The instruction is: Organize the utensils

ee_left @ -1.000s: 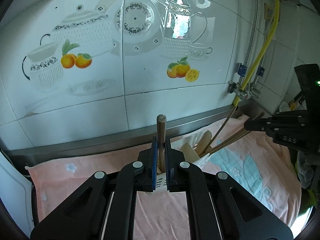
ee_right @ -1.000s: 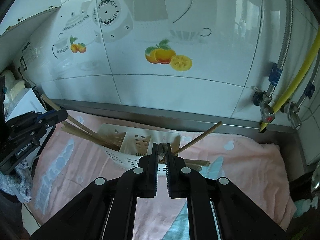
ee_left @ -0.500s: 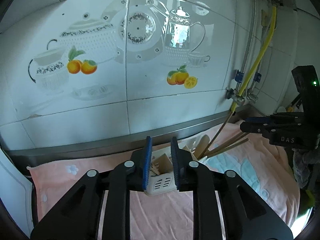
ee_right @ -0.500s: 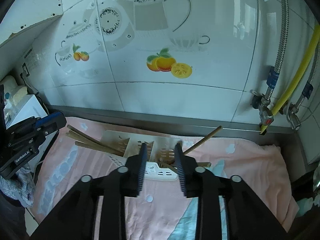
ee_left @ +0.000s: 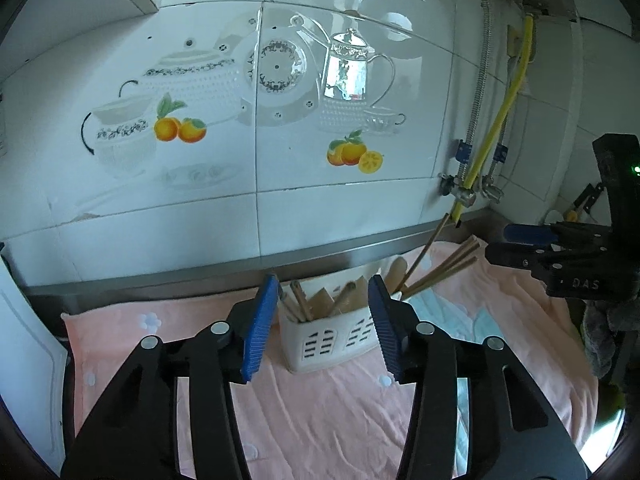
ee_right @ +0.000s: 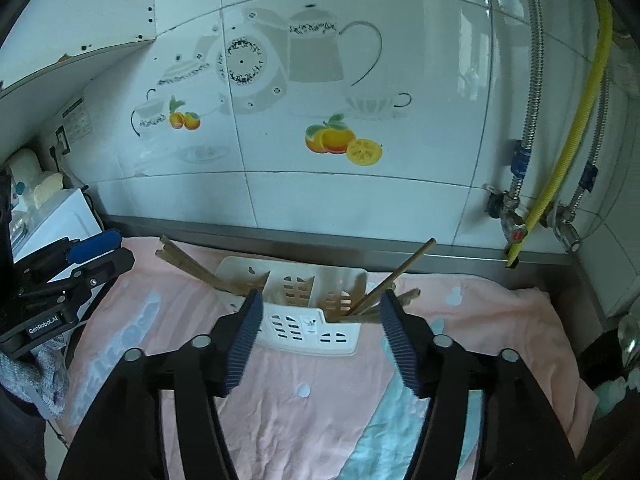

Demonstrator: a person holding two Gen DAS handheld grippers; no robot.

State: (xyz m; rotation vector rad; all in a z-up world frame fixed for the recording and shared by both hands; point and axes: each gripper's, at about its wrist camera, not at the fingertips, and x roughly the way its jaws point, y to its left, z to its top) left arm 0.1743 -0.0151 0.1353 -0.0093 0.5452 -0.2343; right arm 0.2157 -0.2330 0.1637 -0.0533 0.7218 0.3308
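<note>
A white slotted utensil caddy stands on a pink towel against the wall. Wooden spatulas and spoons stand in its compartments, and long chopsticks lean out to the right. My left gripper is just in front of the caddy. Its jaws are opening and nothing is gripped between the blue pads. In the right wrist view the caddy holds chopsticks leaning left and one stick leaning right. My right gripper hovers before it, its jaws opening and empty.
A steel ledge runs under the tiled wall. A yellow hose and valves hang at the right corner. A white appliance sits at the left edge. Each gripper shows in the other's view: the right gripper, the left gripper.
Both grippers were shut on wooden utensils over the caddy. Both have let go, spread their jaws and drawn back; the utensils now rest in the caddy.
</note>
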